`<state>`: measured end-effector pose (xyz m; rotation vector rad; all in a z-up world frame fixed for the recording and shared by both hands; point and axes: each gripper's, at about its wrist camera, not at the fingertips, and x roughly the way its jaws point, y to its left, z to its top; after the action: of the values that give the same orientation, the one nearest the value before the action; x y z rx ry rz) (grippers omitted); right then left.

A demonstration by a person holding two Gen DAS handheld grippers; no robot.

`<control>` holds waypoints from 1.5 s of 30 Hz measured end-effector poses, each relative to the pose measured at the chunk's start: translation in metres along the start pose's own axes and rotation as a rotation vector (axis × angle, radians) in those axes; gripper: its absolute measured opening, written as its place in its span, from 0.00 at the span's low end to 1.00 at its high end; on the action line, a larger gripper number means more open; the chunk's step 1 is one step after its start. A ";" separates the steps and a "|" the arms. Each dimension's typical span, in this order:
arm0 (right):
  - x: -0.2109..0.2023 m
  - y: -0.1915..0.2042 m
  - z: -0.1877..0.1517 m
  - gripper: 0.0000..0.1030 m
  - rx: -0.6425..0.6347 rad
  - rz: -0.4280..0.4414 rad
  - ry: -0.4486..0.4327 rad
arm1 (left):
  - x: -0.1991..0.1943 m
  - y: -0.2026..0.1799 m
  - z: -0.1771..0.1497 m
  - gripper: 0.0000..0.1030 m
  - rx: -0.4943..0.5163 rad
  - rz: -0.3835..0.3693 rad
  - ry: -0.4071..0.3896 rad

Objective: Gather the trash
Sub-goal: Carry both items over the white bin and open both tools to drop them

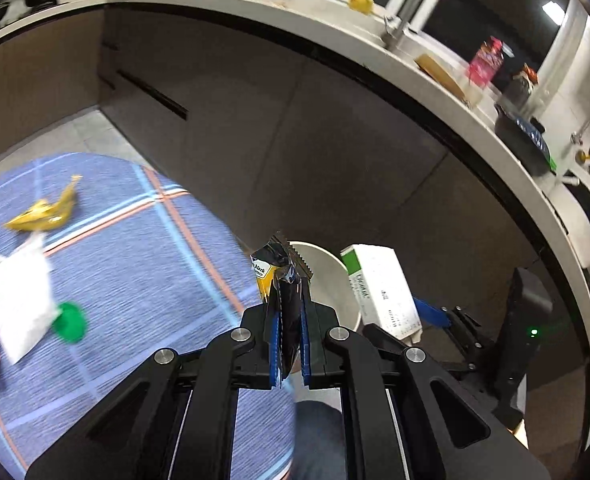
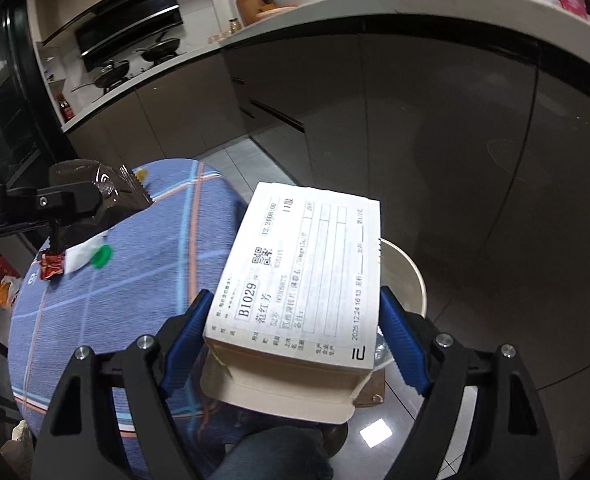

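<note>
You held the wrapper [image 1: 281,280] in your left gripper [image 1: 291,344] and the box [image 2: 299,276] in your right gripper [image 2: 295,344]; releasing off-centre risked missing the bin [image 1: 327,280].

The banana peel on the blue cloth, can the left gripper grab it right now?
Probably not yet. The left gripper has its jaws shut on a dark snack wrapper, so they are full. The banana peel lies uncovered on the blue cloth, off to the side; the wrapper must go first.

Dark crumpled wrapper [image 1: 281,280] w/ yellow label, upright, center frame. White box [image 2: 299,276] w/ printed label, tilted, over white bin [image 2: 405,276], center-right. Banana peel [image 1: 45,210] on blue mat, left.
</note>
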<state>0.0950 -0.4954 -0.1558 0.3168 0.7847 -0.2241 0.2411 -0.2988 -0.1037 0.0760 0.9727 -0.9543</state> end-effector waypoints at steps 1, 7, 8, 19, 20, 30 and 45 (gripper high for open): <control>0.004 -0.005 -0.002 0.79 0.004 -0.002 0.005 | 0.010 -0.005 0.003 0.07 0.009 0.000 0.014; 0.033 -0.027 -0.010 0.79 0.011 -0.014 0.029 | 0.062 -0.019 0.011 0.07 0.023 -0.018 0.092; 0.039 -0.030 -0.011 0.79 0.007 -0.018 0.035 | 0.070 -0.020 0.012 0.07 0.025 -0.019 0.106; 0.093 -0.062 -0.024 0.79 0.023 -0.007 0.112 | 0.157 -0.034 0.014 0.08 0.079 0.015 0.238; 0.095 -0.066 -0.024 0.79 0.024 -0.003 0.116 | 0.162 -0.035 0.014 0.08 0.084 0.020 0.242; 0.108 -0.070 -0.031 0.94 -0.090 -0.022 0.129 | 0.169 -0.035 0.018 0.66 0.098 0.119 0.130; 0.085 -0.062 -0.034 0.97 -0.112 -0.029 0.104 | 0.142 -0.027 0.017 0.79 0.085 0.152 0.081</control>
<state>0.1116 -0.5475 -0.2518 0.2121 0.9013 -0.1914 0.2624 -0.4157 -0.1880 0.2584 0.9866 -0.8579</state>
